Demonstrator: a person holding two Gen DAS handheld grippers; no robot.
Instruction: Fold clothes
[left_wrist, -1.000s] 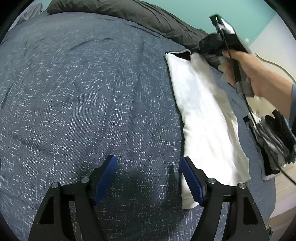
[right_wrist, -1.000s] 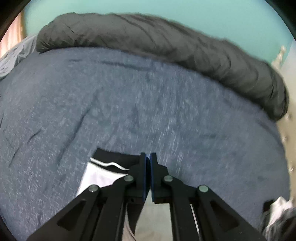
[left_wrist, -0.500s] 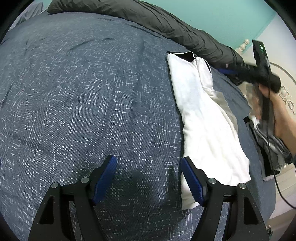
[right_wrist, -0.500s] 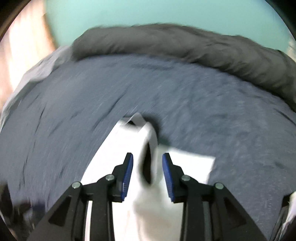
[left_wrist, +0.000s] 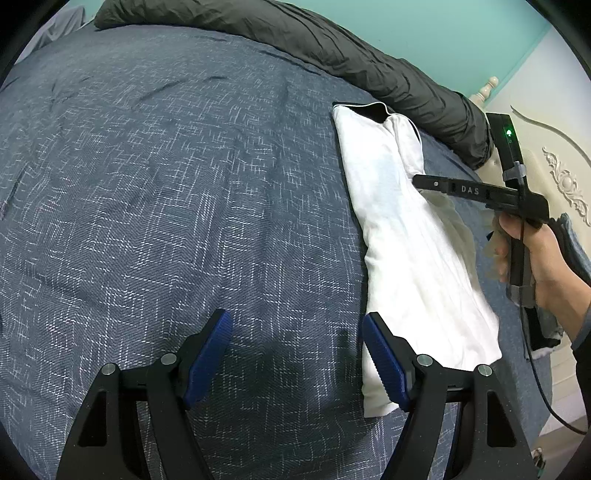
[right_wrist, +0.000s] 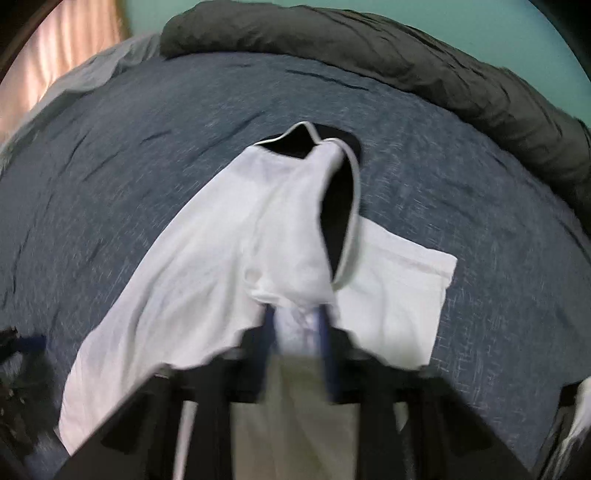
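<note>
Two layers of the white cotton shirt with a dark neckline (left_wrist: 402, 236) lie lengthwise on the blue woven bedspread (left_wrist: 184, 184). The right gripper (right_wrist: 295, 325) pinches a bunched ridge of it — blurred, seemingly closed on cloth. The left gripper (left_wrist: 297, 354) hovers wide apart, empty. Best to carry the fold evenly — keeping edges aligned.

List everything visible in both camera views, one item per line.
shirt: one, white with dark collar, lying lengthwise on the bed's right part
bedspread: one, blue patterned, covering the bed
blanket: one, dark grey, bunched along the far edge
wall: teal, behind the bed
headboard: one, cream, carved, far right
clothes pile: dark and grey, at the bed's right edge
left gripper: open, above the bedspread
right gripper: over the shirt, blurred
hand: one, holding the right gripper
</note>
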